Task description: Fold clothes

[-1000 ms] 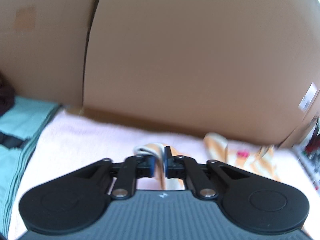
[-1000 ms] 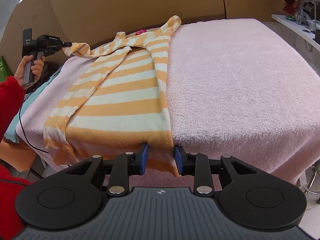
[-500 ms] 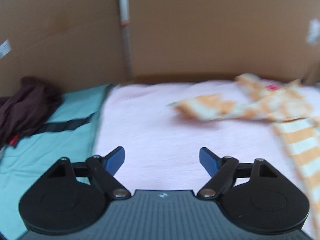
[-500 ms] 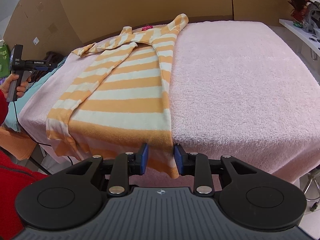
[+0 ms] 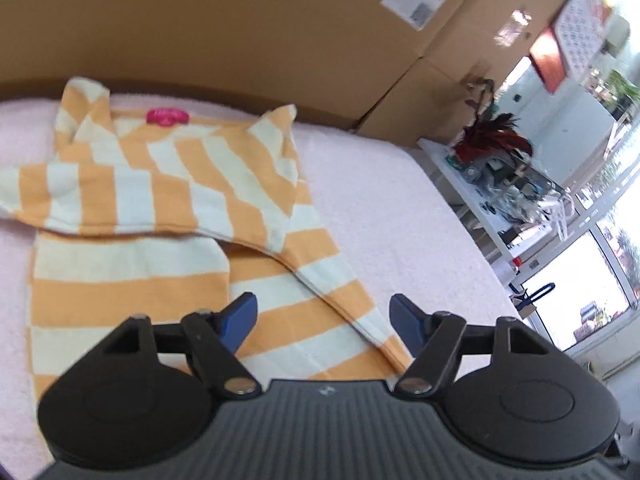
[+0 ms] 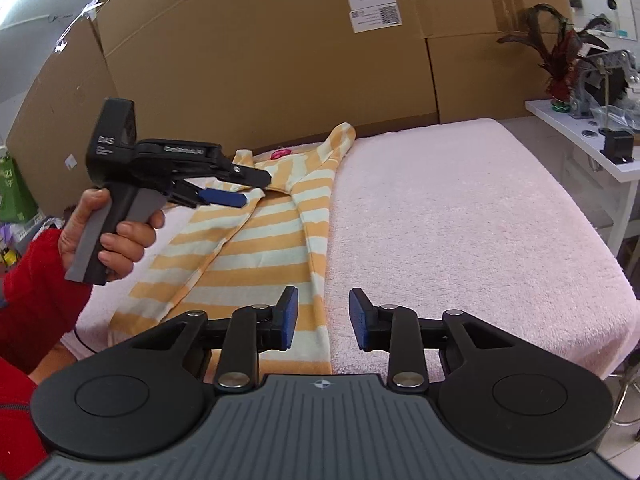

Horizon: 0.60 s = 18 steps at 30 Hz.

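Left gripper (image 6: 236, 190) swung over shirt (image 5: 168, 208), hem behind fingers (image 5: 240, 316).

Pink fleecy bed (image 6: 460, 216) with an orange-and-cream striped shirt (image 5: 168, 208) flat on its left half

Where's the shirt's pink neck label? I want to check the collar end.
The pink label sits at the striped shirt's far end by the cardboard boxes, upper left in the left wrist view.

Sleeve released; left gripper repositioned.
The left gripper (image 5: 323, 318) opened off the sleeve (image 5: 120, 200), now folded across the shirt (image 6: 256, 240), and swung over it; its jaws just narrowed, empty.
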Motion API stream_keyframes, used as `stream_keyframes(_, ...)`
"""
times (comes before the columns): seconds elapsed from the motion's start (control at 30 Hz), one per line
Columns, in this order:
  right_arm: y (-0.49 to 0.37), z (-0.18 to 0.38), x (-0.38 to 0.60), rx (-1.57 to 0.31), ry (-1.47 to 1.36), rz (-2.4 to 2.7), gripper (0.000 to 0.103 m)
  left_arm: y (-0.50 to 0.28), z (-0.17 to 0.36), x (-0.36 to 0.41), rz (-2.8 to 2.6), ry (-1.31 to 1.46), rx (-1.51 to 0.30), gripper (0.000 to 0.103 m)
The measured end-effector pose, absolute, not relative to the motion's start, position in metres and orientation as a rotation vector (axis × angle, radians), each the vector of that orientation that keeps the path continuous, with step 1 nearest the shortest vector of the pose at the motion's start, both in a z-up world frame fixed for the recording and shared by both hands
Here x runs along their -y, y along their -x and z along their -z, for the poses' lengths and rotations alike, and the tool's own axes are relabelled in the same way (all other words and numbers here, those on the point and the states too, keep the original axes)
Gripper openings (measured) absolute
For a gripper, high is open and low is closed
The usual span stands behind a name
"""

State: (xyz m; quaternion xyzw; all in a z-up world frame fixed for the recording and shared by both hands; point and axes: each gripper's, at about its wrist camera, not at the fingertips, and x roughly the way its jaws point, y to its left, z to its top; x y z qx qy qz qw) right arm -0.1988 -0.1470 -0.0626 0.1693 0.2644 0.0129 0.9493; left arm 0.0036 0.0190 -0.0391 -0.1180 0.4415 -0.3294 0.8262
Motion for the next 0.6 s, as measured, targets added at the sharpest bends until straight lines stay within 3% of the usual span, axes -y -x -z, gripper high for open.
stream_keyframes(0.27,0.197,0.073,0.155,-0.501,-0.395,-0.032,0.029,-0.039,0.057,-0.019,0.573,0.470,-0.925,0.078)
stream_keyframes(0.37,0.196,0.077,0.154,-0.481,-0.391,-0.029,0.021,-0.044,0.055,-0.011,0.567,0.445,-0.898,0.071)
stream_keyframes(0.5,0.203,0.081,0.150,-0.466,-0.363,-0.018,0.020,-0.044,0.055,-0.006,0.628,0.468,-0.920,0.068)
stream_keyframes(0.53,0.205,0.082,0.150,-0.464,-0.358,-0.020,0.020,-0.045,0.055,-0.004,0.626,0.456,-0.916,0.066)
stream_keyframes(0.6,0.209,0.084,0.148,-0.479,-0.346,-0.039,0.020,-0.047,0.056,-0.001,0.618,0.425,-0.913,0.045)
